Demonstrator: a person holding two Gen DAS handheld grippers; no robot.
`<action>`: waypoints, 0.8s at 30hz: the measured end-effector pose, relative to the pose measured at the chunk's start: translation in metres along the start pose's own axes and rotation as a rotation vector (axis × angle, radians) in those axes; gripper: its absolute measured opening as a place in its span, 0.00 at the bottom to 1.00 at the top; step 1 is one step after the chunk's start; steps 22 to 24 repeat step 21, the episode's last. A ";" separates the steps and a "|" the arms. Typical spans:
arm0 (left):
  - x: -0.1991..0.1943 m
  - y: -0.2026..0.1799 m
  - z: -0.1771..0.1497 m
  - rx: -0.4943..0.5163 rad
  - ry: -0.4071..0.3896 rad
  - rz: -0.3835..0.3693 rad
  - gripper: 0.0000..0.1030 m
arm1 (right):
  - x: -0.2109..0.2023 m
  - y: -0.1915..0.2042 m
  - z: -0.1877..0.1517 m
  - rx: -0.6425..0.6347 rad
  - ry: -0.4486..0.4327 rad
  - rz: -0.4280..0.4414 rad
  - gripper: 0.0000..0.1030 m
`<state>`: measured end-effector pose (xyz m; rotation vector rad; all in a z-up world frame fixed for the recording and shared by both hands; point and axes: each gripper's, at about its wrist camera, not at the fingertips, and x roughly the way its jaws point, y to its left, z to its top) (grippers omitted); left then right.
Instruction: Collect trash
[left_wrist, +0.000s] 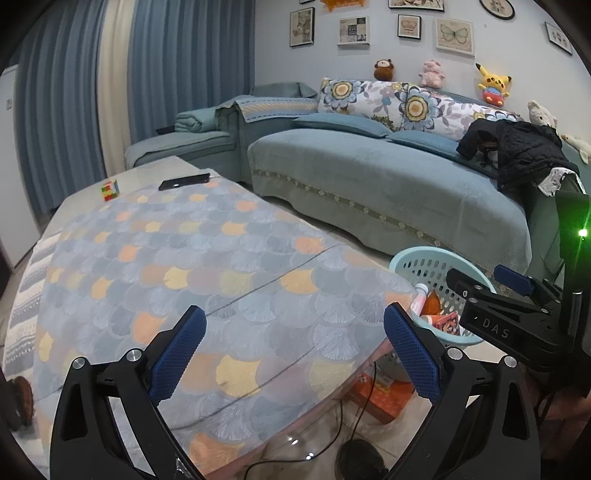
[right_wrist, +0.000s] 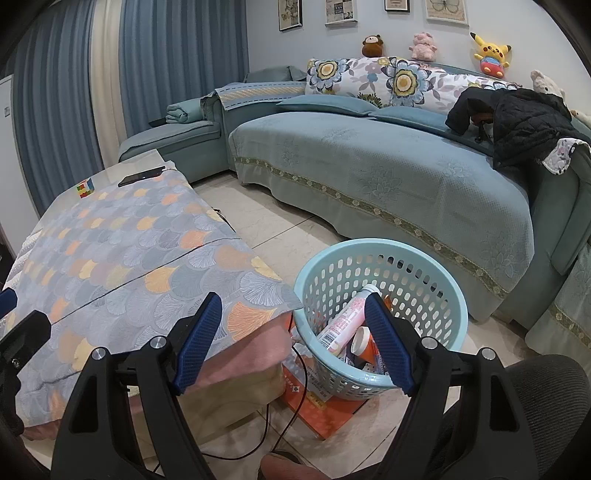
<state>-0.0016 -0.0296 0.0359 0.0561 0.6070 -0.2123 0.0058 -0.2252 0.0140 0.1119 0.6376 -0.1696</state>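
A light blue perforated basket (right_wrist: 380, 246) stands on the floor at the table's right corner, with its rim (left_wrist: 413, 254) also in the left wrist view. Inside lie a pink and white tube (right_wrist: 341, 319), an orange container with a white cap (right_wrist: 364, 341) and other wrappers. My right gripper (right_wrist: 291, 306) is open and empty, between the table corner and the basket's near rim. Above the cloth-covered table (left_wrist: 207, 266) my left gripper (left_wrist: 295, 332) is open, holding nothing. The right gripper (left_wrist: 480, 275) shows at the right of the left wrist view, over the basket.
A Rubik's cube (left_wrist: 110, 190) and a black phone (left_wrist: 184, 181) lie at the table's far end. A blue sofa (right_wrist: 369, 177) with a black jacket (right_wrist: 524, 118) runs behind. An orange box (right_wrist: 325, 410) and a black cable (right_wrist: 295, 417) lie on the floor by the basket.
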 end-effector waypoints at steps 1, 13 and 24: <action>0.000 0.000 0.000 -0.001 0.001 0.000 0.91 | 0.000 0.001 -0.001 -0.001 0.001 0.000 0.73; 0.005 0.008 0.004 -0.005 0.030 0.010 0.91 | 0.001 0.000 0.000 -0.002 0.002 0.001 0.73; 0.004 0.007 0.003 -0.007 0.031 0.009 0.91 | 0.001 0.001 0.000 0.000 0.004 0.004 0.73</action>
